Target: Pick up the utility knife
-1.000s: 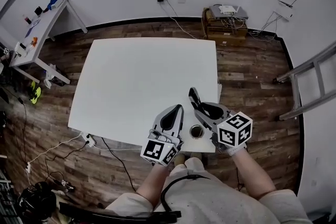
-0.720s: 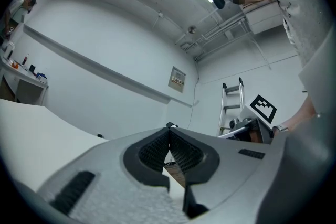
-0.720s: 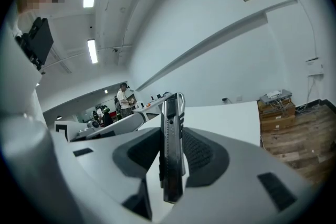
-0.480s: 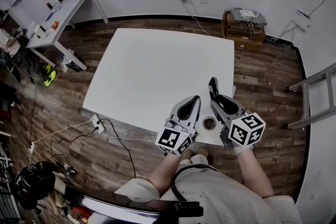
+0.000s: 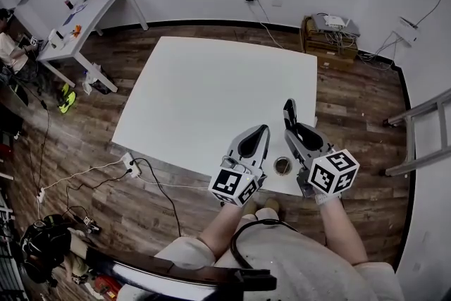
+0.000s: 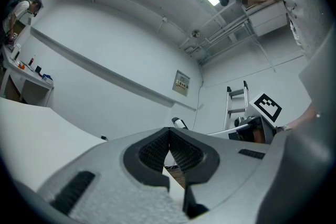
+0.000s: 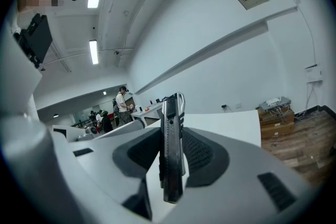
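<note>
Utility knife [image 7: 171,165] edge-on in clenched right tool [image 7: 173,118], a mere dark sliver in head view; left tool [image 6: 169,139] closed, empty.

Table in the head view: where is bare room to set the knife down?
Nearly the whole white table is bare, far edge to left corner. Only the near right corner is crowded: a small round object sits at the edge between the left gripper and the right gripper.
</note>
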The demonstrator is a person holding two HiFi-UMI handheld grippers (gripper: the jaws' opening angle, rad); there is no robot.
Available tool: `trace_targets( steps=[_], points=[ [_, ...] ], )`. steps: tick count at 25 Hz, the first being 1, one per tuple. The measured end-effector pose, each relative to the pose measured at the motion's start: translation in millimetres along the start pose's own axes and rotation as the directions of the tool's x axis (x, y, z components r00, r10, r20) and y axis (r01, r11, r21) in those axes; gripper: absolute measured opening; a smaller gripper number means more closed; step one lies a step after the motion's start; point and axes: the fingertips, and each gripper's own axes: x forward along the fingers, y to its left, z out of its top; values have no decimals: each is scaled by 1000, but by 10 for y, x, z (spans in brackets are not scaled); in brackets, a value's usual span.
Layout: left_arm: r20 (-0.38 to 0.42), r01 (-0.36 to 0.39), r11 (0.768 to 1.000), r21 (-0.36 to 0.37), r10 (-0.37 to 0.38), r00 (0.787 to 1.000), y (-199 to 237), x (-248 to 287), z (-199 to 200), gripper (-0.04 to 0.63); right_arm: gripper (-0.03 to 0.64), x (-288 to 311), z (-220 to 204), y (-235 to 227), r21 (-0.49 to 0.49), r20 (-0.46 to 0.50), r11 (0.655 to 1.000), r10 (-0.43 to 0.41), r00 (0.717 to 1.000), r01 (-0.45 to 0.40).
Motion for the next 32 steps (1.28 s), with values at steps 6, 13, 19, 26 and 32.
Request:
trace_targets(
  steps=[6,13,19,26,32],
  points=[
    [1,10,1000,-3,-10,1000,31,81,21,6,132,48,68,-31,1,16,1000,-15,1000,15],
    [-5,25,1000,5,-25,1000,60,141,35,6,131,85,87,-95,8,20,1000,-29,999,28],
    [-5,25,1000,4,-25,1000,135,162,41,6,131,160,54,-106,0,4,1000,-29,1000,29],
    [-5,14,1000,-2,-14,1000,216,122,35,6,132,210,6,-65,-5,-13,1000,-26,1000,26],
    [3,-16,1000,-21,16,1000,320,70,-17,6,130,264,-18,-57,-13,-18,1000,-22,1000,22]
  ],
)
